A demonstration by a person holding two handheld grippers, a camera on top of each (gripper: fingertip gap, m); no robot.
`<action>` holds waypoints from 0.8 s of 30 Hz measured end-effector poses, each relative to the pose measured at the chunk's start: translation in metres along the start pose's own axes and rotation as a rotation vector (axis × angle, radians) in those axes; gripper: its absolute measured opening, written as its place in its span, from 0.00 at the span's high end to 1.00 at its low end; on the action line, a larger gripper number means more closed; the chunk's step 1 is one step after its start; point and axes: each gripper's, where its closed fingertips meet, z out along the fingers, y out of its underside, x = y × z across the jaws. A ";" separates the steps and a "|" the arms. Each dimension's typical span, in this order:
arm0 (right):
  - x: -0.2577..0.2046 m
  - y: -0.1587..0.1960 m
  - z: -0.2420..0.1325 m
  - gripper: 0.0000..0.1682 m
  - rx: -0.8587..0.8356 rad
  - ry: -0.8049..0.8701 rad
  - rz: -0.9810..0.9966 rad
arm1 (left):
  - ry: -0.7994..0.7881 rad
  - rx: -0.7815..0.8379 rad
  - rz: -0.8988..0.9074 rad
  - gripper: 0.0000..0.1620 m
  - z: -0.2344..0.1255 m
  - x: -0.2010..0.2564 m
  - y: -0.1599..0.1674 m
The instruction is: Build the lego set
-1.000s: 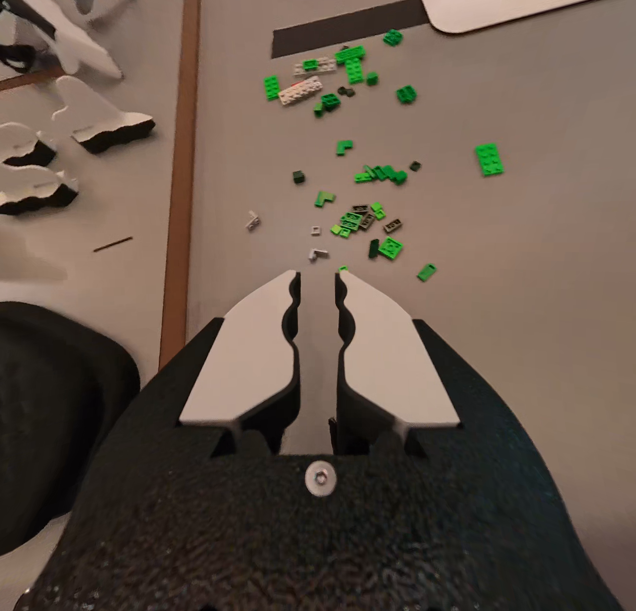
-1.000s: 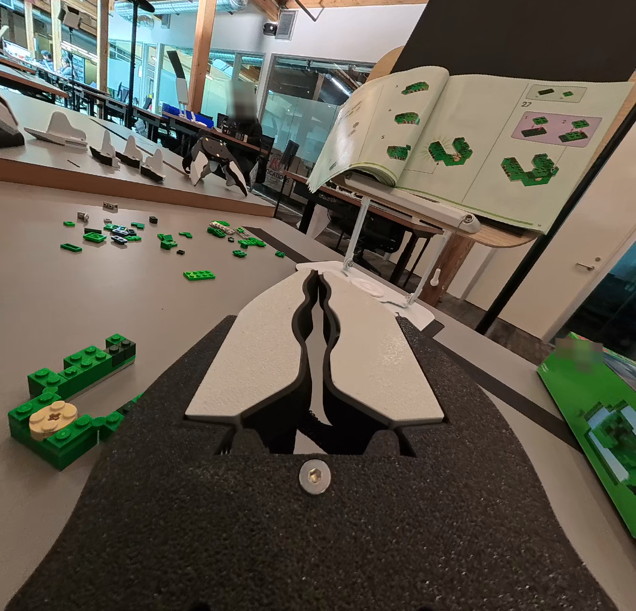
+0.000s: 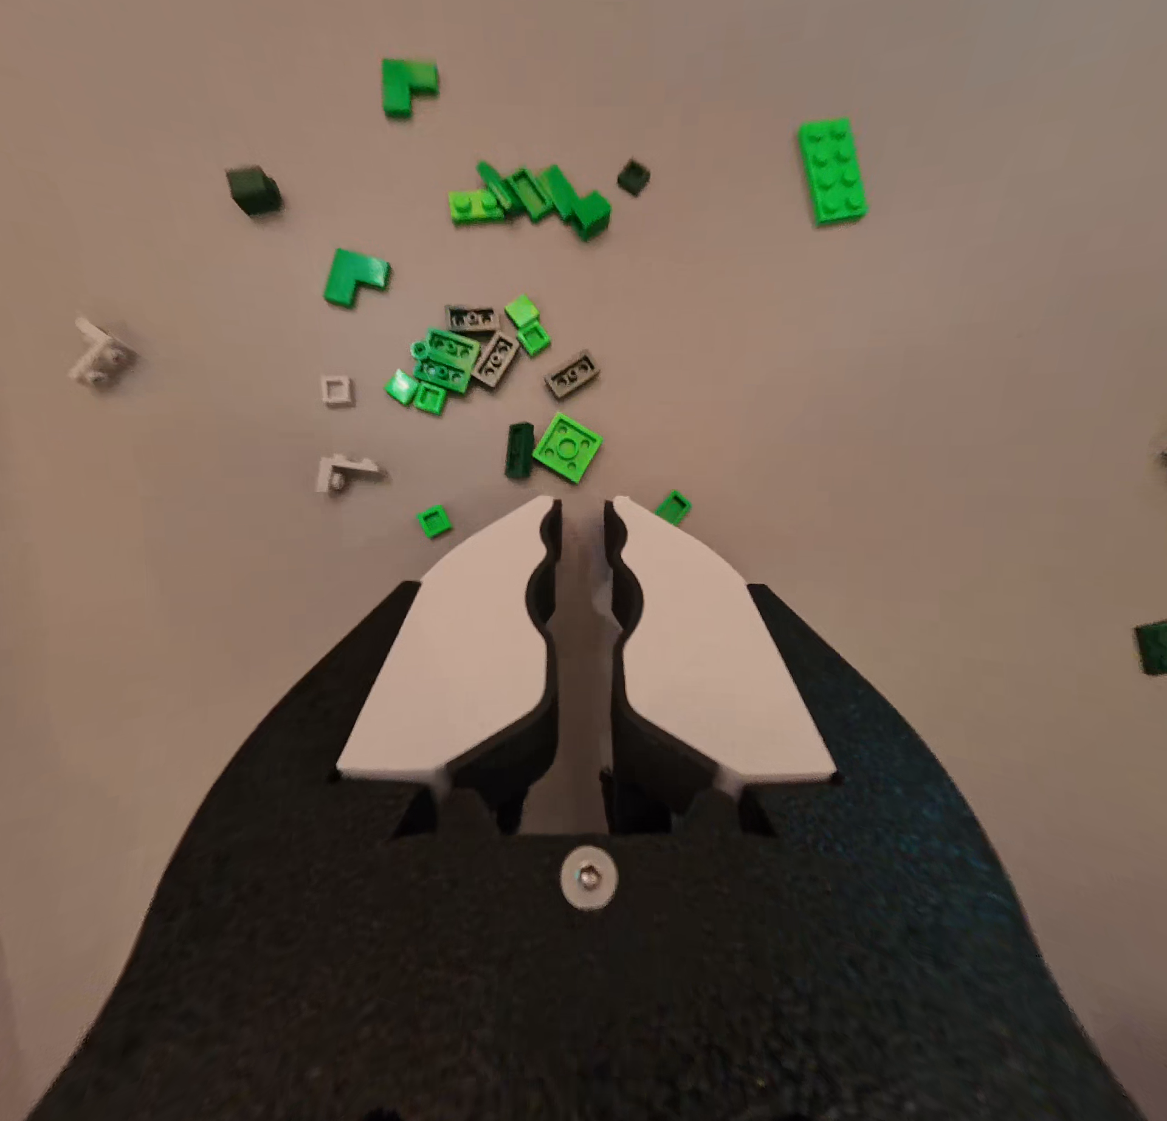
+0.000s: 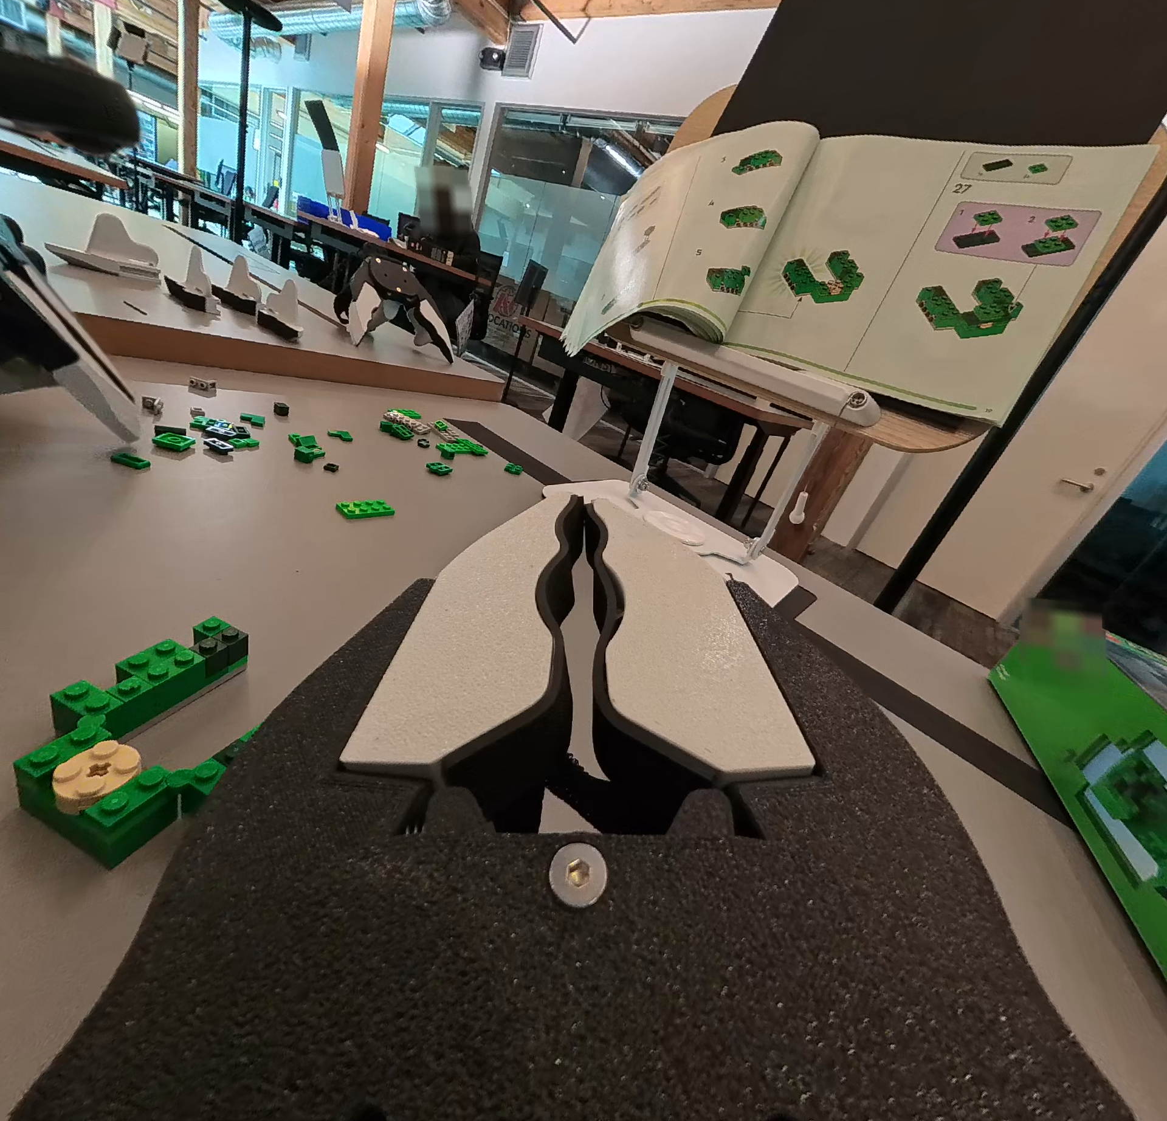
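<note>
The partly built green model (image 4: 126,737), topped by one tan round plate (image 4: 96,768), sits on the table (image 4: 265,560) just left of the right gripper (image 4: 582,509), whose jaws are almost closed on nothing, a thin gap between them; it lies low and level, facing the open instruction booklet (image 4: 884,257) on its white stand (image 4: 745,389).

The loose pieces lie ahead of the left gripper (image 3: 581,509), which points steeply down at the table with a narrow gap between its jaws, holding nothing. Just past its tips lies one square green plate (image 3: 566,447) beside a dark green piece (image 3: 519,450). Farther ahead are two green L-shaped tiles (image 3: 353,276) (image 3: 407,86); to the far right, one long green plate (image 3: 832,170). Left of the tips lie three light grey pieces (image 3: 101,353) (image 3: 336,390) (image 3: 344,473).
</note>
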 end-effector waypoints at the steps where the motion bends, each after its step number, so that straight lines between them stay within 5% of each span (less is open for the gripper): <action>1: 0.000 0.000 0.000 1.00 0.000 0.000 0.002 | 0.015 -0.032 -0.014 0.93 0.002 0.001 0.004; 12: 0.000 0.000 0.000 1.00 0.001 -0.003 0.001 | 0.001 -0.051 0.057 0.86 0.010 -0.002 -0.007; 24: -0.001 0.000 0.000 1.00 0.002 -0.006 -0.004 | 0.028 0.014 0.099 0.91 0.015 0.000 -0.016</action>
